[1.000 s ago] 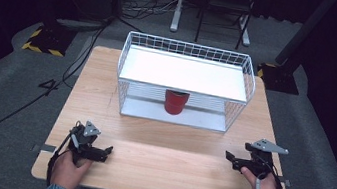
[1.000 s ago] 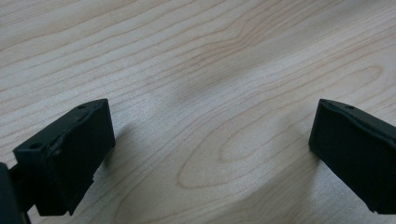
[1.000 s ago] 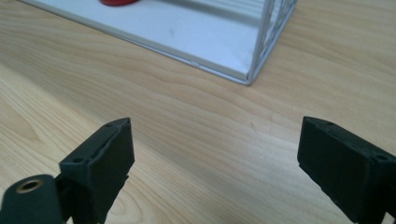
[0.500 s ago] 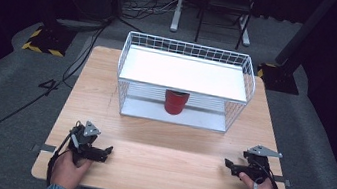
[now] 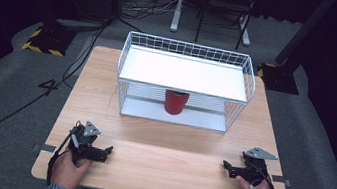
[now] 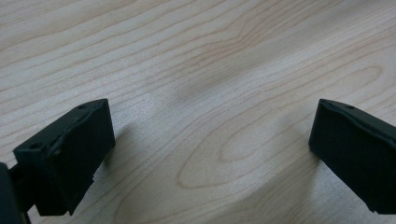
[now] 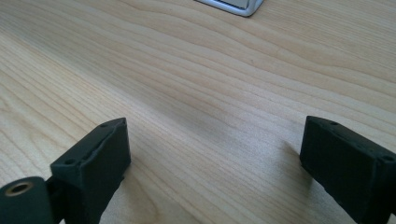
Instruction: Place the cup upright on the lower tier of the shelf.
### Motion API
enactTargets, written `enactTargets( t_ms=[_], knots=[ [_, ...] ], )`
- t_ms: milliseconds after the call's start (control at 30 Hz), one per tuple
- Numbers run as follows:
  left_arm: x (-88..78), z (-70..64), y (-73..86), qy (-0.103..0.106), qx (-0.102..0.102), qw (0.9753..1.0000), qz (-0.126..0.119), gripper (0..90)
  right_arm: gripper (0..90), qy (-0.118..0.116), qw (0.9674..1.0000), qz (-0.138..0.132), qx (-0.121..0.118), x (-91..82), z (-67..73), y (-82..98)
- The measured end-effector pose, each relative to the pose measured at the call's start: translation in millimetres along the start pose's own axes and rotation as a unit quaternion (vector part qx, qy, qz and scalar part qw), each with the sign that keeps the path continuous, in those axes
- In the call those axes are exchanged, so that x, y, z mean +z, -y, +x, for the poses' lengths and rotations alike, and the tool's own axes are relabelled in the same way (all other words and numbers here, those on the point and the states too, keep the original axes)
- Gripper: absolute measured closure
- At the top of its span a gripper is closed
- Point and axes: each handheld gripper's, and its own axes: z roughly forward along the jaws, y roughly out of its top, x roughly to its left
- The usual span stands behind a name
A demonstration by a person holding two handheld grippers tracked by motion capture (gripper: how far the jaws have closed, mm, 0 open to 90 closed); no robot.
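While both grippers rest low over the near edge of the wooden desk (image 5: 165, 167), nothing is held by either. The left gripper (image 5: 106, 152) is kept near the near left corner, its jaws spread wide over bare wood grain in the left gripper view, with only shadow between them. The right gripper (image 5: 226, 167) is kept near the near right corner; its jaws have just been opening and are seen standing apart in the right gripper view, with nothing between them.

The red cup (image 5: 176, 102) is stood upright on the lower shelf of the white wire rack (image 5: 124, 70), which is set toward the far edge of the desk, well apart from both grippers. The cup is roofed by the rack's white upper shelf (image 5: 185, 73), so it appears reachable only through the open front.

From here, trouble is judged most likely during a reach under that shelf. If a gripper is brought in too high, the upper shelf or front wire could be struck and the light rack shoved backward. If the jaws are closed off-centre on the cup, it could be tipped or pushed deeper. A trailing cable (image 5: 52, 165) might also be dragged across the near edge and snagged.
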Motion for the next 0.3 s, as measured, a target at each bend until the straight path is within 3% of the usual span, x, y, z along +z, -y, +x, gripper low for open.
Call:
enactTargets(
  t_ms=[200,300],
  knots=[
    [0.6,0.9,-0.6,-0.003,-0.002,1.0000,-0.001,0.4,8.8,0.000,1.0000,0.001,0.000,-0.5,-0.5,0.4],
    [0.2,-1.2,-0.2,-0.013,-0.013,0.9998,0.000,0.0,8.8,0.007,1.0000,0.001,0.006,-0.8,0.4,0.7]
  ],
)
